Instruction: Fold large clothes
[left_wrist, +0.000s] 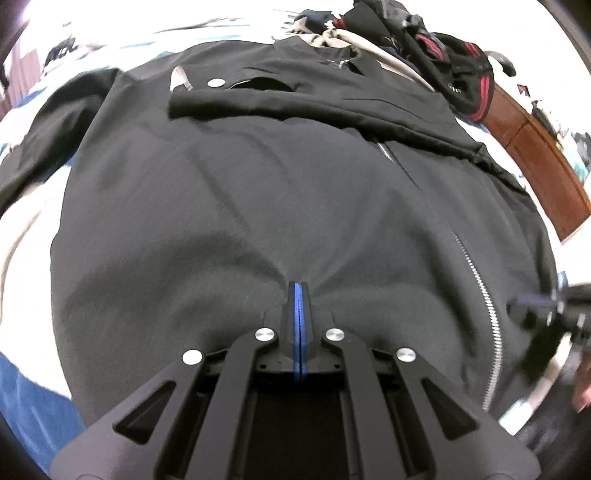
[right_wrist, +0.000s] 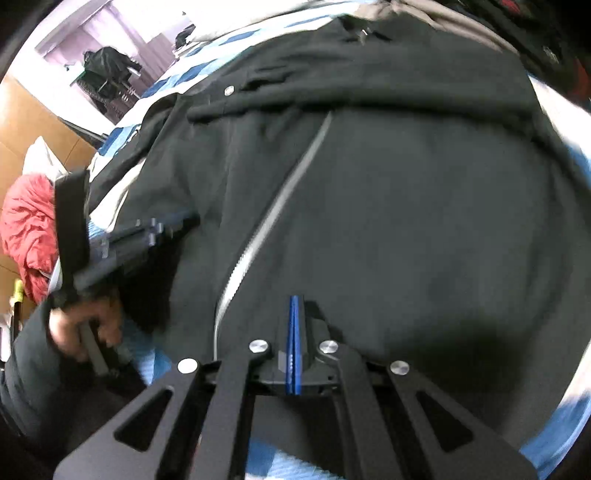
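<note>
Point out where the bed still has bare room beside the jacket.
Bare bedsheet shows left of the black jacket, below its spread sleeve. A strip of blue-checked sheet borders the jacket's right hem. The far end is crowded: a clothes pile butts against the collar.

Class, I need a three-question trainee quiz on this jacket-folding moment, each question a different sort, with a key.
1. True or false: the left gripper is shut on the jacket.
2. What colour is the jacket? A) red B) black C) white
3. Fill in: a silver ____ runs down the jacket's front.

Key: 1 true, the fabric puckers at its tips. 2 B. 3 zip. The right gripper is shut too, at the jacket's near edge.
</note>
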